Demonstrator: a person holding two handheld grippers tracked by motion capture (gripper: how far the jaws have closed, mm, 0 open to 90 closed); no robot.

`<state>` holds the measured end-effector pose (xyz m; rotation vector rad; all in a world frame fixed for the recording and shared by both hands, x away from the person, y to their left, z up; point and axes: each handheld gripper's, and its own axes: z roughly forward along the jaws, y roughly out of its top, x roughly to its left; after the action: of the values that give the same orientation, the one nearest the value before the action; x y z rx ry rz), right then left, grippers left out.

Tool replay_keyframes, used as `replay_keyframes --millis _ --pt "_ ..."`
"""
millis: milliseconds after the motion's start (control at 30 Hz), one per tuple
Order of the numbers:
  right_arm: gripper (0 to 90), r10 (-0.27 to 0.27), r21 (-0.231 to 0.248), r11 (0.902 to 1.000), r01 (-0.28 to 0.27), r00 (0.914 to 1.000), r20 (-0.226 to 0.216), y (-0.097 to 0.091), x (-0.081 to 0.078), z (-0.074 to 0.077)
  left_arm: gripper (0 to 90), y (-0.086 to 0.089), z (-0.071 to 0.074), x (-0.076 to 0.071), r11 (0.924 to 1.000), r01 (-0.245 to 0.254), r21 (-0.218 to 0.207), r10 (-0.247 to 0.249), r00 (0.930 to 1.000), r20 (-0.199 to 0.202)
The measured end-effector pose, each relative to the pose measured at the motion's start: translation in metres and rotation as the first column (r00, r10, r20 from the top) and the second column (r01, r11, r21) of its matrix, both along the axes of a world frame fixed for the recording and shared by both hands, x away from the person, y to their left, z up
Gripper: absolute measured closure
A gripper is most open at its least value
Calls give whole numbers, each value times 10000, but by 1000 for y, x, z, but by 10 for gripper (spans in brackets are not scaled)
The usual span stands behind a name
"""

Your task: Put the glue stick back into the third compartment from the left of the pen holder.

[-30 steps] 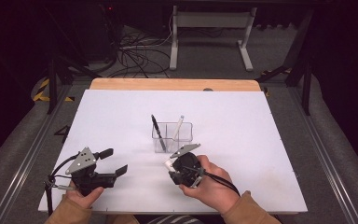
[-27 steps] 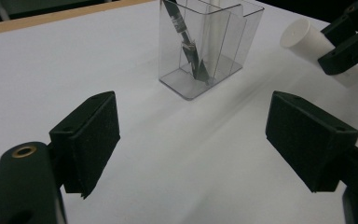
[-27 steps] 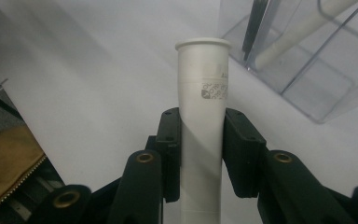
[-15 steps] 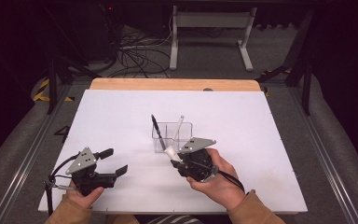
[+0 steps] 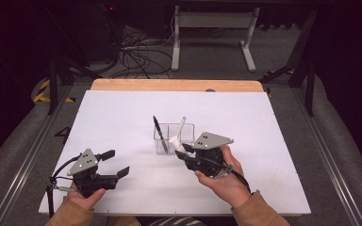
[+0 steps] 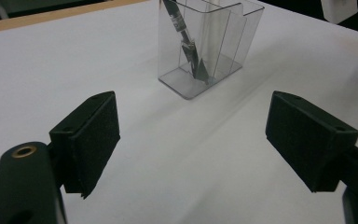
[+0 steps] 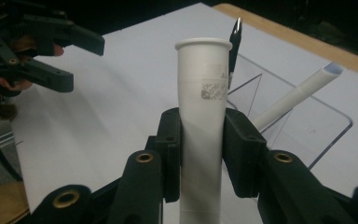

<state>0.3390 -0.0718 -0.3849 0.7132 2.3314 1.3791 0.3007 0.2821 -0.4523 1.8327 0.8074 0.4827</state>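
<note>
My right gripper (image 5: 183,151) is shut on a white tube (image 5: 175,141), whose open rimmed end points at the clear divided holder (image 5: 188,133); in the right gripper view the tube (image 7: 204,70) stands upright between the pads (image 7: 169,140) of this gripper (image 7: 204,135). In the holder (image 7: 307,130) a black pen (image 5: 159,132) leans left and a white pen (image 5: 182,124) leans right. My left gripper (image 5: 117,163) rests open at the table's near left. Its view has wide-apart jaws (image 6: 200,140) with nothing between them, facing the holder (image 6: 214,46).
The white table top (image 5: 122,117) ends at a wooden strip (image 5: 169,85) at the back. Beyond it are floor cables (image 5: 136,52) and a desk frame (image 5: 212,28). Grey rails (image 5: 33,141) run along both sides of the table.
My right hand has lifted and shifted right with the white tube, bringing the tube's end up beside the holder's front. The left gripper has stayed still.
</note>
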Motion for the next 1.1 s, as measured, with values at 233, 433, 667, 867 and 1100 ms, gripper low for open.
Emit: replay_keyframes --millis 233,433,667,867,1100 --pt "696 -26 859 9963 -16 9988 492 -9 7 2 181 0 0 0 10000 -9 -31 9 10000 -23" --pt "696 -69 1367 9906 -54 9960 893 -14 15 1 181 0 0 0 10000 -9 -28 9 10000 -16" --pt "696 -123 1881 9820 -178 9875 1573 -18 24 -4 181 0 0 0 10000 -9 -93 9 10000 -64" --pt "696 -243 2163 9761 -215 9781 2069 -20 35 -8 181 0 0 0 9999 -21 -98 21 10000 -47" --pt "695 -638 2888 9574 8 9759 2087 -23 46 -10 181 0 0 0 10000 -43 -88 43 10000 -28"
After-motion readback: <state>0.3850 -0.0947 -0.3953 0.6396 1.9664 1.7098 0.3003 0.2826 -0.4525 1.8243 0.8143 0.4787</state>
